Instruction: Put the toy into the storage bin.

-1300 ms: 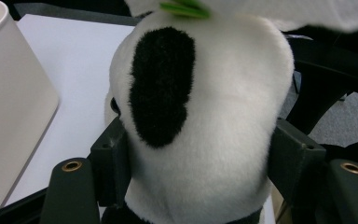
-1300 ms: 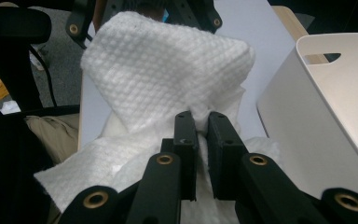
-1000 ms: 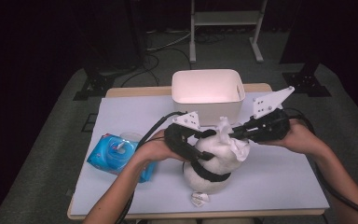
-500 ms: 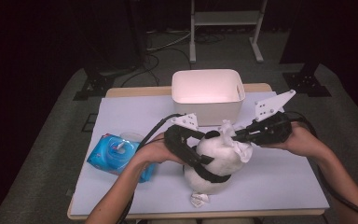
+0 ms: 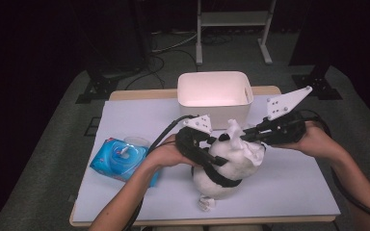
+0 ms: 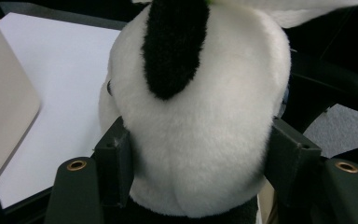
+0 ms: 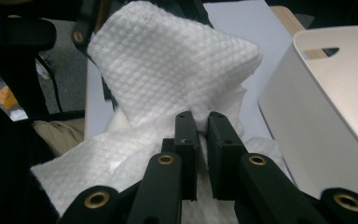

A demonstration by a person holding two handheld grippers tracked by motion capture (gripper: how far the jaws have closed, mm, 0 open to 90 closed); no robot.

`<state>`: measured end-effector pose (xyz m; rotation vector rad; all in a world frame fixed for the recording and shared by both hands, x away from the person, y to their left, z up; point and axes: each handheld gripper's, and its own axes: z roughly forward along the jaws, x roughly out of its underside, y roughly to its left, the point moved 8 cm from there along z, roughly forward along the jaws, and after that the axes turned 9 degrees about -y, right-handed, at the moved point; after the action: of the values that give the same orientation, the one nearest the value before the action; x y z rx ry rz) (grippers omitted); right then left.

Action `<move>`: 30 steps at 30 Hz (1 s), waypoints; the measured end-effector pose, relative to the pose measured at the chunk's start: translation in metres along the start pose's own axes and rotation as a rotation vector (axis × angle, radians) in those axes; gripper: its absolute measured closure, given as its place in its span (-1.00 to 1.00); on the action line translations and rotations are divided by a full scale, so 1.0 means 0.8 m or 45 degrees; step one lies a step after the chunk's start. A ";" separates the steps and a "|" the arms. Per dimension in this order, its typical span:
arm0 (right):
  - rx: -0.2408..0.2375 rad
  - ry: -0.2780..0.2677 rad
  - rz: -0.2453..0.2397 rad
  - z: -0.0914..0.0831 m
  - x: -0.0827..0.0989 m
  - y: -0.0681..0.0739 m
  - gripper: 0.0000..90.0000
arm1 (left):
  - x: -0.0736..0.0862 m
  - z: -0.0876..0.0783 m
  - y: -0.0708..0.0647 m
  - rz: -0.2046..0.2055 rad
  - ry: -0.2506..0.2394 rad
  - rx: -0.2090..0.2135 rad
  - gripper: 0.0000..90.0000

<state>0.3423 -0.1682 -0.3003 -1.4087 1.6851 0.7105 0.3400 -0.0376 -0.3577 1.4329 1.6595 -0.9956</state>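
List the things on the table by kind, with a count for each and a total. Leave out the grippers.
Plush toy, black and white: 1
White wipe, on top of the toy: 1
Blue wipes pack: 1
White bin: 1
Total: 4

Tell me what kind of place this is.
Probably a lab or studio set up for recording: a lone table on grey carpet, dark surroundings, cables on the floor and a metal stand behind.
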 end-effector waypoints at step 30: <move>0.014 0.052 -0.012 0.004 0.015 -0.003 0.83 | 0.001 -0.019 0.003 -0.005 0.036 -0.005 -0.23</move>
<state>0.3451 -0.1721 -0.3121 -1.4313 1.7105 0.6699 0.3418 -0.0231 -0.3518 1.4475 1.6841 -0.9778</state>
